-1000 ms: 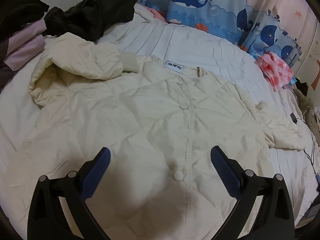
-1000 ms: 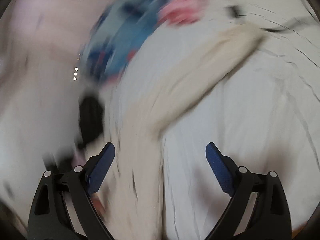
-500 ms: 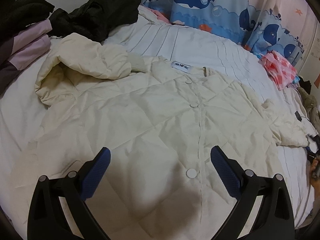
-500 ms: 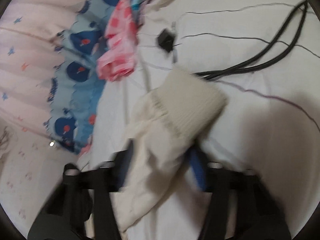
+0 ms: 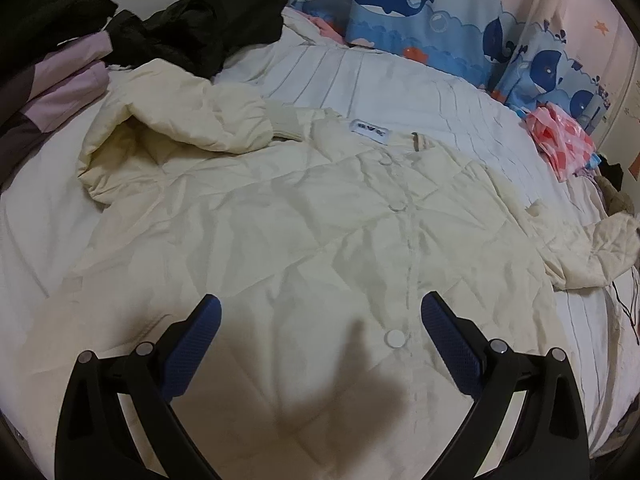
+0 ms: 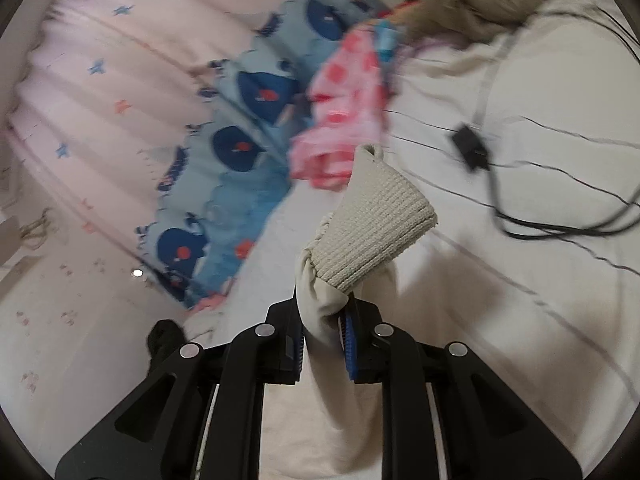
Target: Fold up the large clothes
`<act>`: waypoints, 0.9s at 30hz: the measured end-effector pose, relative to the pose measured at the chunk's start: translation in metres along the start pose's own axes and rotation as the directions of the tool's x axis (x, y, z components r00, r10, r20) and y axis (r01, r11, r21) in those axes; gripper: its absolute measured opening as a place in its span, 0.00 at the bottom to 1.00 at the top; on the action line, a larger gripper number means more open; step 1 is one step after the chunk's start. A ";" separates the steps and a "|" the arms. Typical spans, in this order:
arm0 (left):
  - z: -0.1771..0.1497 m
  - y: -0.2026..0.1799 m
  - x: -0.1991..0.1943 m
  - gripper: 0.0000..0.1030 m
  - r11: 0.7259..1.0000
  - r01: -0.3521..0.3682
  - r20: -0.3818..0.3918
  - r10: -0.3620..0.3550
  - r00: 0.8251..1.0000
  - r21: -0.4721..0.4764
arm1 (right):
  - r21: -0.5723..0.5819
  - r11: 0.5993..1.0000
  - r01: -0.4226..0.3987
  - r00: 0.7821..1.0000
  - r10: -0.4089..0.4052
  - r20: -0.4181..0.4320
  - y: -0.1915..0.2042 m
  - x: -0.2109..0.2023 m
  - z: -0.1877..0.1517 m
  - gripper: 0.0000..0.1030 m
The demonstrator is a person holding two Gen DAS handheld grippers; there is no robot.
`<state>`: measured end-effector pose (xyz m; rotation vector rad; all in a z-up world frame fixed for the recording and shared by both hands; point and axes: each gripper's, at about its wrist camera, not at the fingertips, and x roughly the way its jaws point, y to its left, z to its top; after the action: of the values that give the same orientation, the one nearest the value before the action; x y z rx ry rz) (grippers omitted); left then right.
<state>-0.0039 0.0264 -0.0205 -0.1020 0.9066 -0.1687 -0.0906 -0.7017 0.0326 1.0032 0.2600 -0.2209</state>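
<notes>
A cream quilted jacket (image 5: 304, 240) lies front up on the white bed, snaps closed down the middle. Its left sleeve (image 5: 180, 128) is folded in over the shoulder. My left gripper (image 5: 320, 320) is open and empty, hovering over the jacket's lower front. My right gripper (image 6: 324, 332) is shut on the jacket's right sleeve just behind its ribbed knit cuff (image 6: 376, 232) and holds it lifted off the bed. That lifted sleeve end shows at the right edge of the left wrist view (image 5: 600, 248).
A black garment (image 5: 200, 32) and lilac clothes (image 5: 60, 92) lie at the bed's far left. A whale-print blue curtain (image 5: 420, 8) hangs behind. A pink patterned cloth (image 6: 344, 120) and black cables with an adapter (image 6: 472, 148) lie on the bed near the right gripper.
My right gripper swung over to the right sleeve, closed on it behind the cuff and lifted it. My left gripper pulled back slightly over the jacket, staying open.
</notes>
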 end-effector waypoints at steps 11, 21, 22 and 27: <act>0.011 0.061 -0.007 0.93 0.985 -0.018 0.000 0.019 1.000 -0.174 | -0.159 0.972 -0.173 0.982 0.159 -0.100 0.169 0.037 -0.046 0.15; 0.020 0.090 -0.016 0.93 0.962 0.014 0.027 -0.007 1.000 -0.271 | -0.231 0.901 -0.368 0.911 0.300 -0.282 0.315 0.100 -0.144 0.15; 0.021 0.093 -0.016 0.93 0.960 0.016 0.029 -0.008 1.000 -0.280 | -0.235 0.890 -0.391 0.898 0.313 -0.309 0.330 0.108 -0.159 0.15; 0.024 0.113 -0.022 0.93 0.944 0.015 0.046 0.000 0.999 -0.330 | -0.235 0.846 -0.479 0.831 0.350 -0.432 0.385 0.140 -0.240 0.15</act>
<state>0.0131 0.1415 -0.0071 -0.4205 0.8827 -0.0193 0.1304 -0.3063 0.1739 0.7296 0.4006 0.4202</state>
